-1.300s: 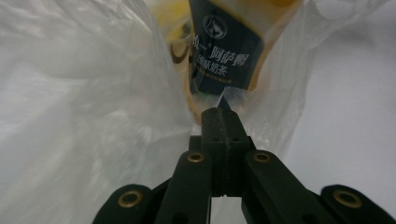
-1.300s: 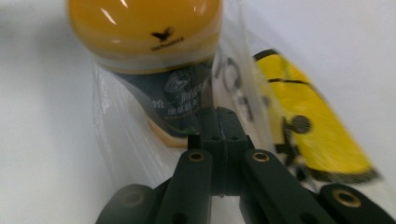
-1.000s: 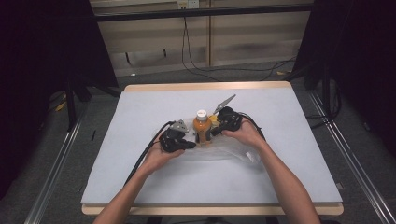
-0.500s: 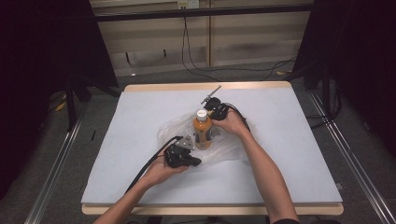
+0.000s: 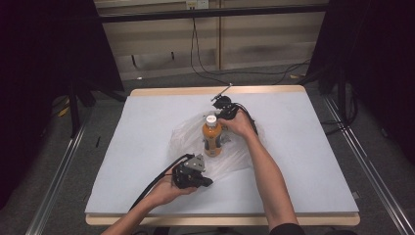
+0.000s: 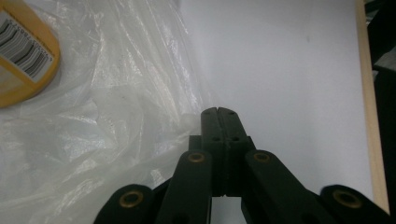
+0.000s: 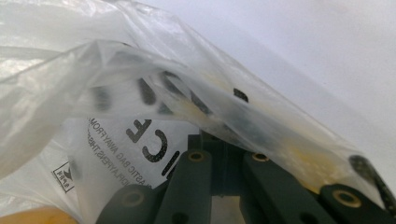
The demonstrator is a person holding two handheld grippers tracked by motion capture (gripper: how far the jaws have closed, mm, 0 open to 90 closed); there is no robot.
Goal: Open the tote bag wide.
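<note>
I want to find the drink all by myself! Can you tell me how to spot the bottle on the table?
Look at the white table, then at the crinkly clear plastic bag near its middle. The bottle stands upright on that bag, beside the right gripper. It is the one orange thing there, with a white cap.

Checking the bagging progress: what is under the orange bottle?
The orange bottle stands upright on the clear plastic bag, which spreads over the white table. Whether the bag wraps its base cannot be seen. The right tongs pinch the bag behind it.
</note>
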